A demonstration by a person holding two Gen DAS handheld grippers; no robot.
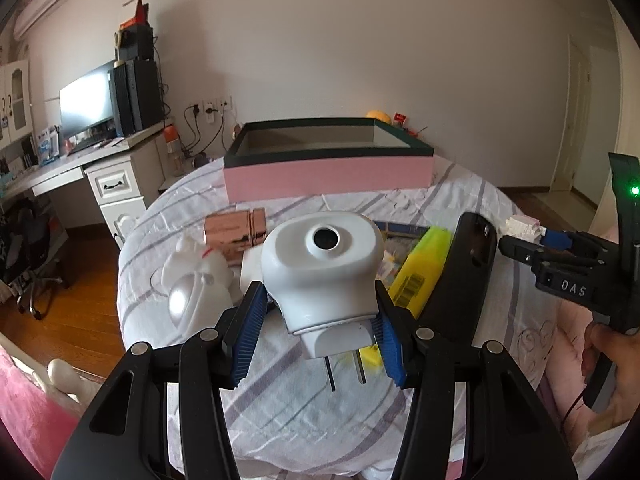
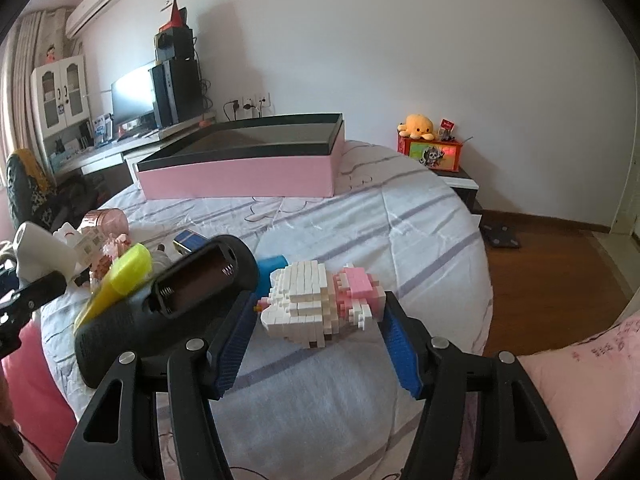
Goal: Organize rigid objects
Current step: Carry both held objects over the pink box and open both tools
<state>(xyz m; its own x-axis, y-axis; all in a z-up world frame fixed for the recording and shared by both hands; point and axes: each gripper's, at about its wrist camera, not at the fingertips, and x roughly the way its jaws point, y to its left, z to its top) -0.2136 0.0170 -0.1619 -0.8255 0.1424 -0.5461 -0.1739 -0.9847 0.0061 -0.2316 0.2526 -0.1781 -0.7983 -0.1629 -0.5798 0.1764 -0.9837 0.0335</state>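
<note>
Both fingers pairs grip: left plug [image 1: 320,268] (white), right block figure [image 2: 324,304].

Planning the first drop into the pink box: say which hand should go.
Left. Its gripper is already shut on the white plug, lifted, facing the box. The right gripper only straddles the brick figure; its grip looks unsure.

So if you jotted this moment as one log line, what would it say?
left gripper: shut on white plug-in device | right gripper: shut on brick figure | pink box: open, behind on bed
</note>
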